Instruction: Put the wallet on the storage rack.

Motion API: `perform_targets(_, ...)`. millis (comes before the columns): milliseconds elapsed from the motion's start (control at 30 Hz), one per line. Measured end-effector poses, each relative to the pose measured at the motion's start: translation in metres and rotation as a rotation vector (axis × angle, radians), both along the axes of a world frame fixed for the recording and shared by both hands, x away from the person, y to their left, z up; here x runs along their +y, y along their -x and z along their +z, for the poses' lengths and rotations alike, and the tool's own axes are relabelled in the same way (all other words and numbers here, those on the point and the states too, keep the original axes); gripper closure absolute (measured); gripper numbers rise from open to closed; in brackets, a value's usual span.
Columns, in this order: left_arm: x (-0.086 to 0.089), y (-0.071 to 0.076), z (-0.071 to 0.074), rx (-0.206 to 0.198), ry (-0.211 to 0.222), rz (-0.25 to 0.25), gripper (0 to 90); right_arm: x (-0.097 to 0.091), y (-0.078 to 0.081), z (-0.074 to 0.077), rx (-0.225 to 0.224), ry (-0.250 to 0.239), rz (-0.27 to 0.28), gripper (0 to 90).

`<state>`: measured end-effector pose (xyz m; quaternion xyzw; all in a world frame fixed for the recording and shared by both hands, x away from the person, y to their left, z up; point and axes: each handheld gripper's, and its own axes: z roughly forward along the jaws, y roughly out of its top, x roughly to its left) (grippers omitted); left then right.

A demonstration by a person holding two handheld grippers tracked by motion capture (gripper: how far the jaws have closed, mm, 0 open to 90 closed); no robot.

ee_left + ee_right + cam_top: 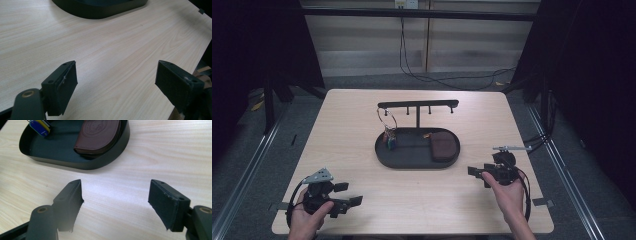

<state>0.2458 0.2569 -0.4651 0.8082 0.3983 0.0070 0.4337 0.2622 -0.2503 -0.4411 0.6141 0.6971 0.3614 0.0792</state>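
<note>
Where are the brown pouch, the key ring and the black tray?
brown pouch (100,135): right gripper view, middle of its top face.
key ring (386,118): high view, wire loop hanging from the rack.
black tray (82,165): right gripper view, near outer wall.

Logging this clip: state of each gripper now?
Left gripper: open, holding nothing.
Right gripper: open, holding nothing.

Far ahead of my right fingers (71,200) stands a black bar (418,104) with hooks, on a thin post. A key ring (387,119) hangs from its left hook, and its coloured tags (40,125) are ahead-left of these fingers. Under the fingers lies the pale wooden table (412,200). Behind the table, a black cable (432,77) lies on the floor.
</note>
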Motion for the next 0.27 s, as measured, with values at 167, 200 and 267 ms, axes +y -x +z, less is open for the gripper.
perform_targets(167,0.000,0.001,0.000,0.001,0.009,0.009,17.6,0.002,0.017,-0.014,-0.024,-0.054,-0.004,27.6)
perform_targets(200,0.000,0.001,0.001,-0.002,0.009,0.013,17.6,0.003,0.018,-0.016,-0.015,-0.047,-0.001,27.5)
perform_targets(267,0.001,0.001,0.001,-0.003,0.013,0.008,17.6,0.003,0.021,-0.020,-0.022,-0.024,-0.001,27.3)
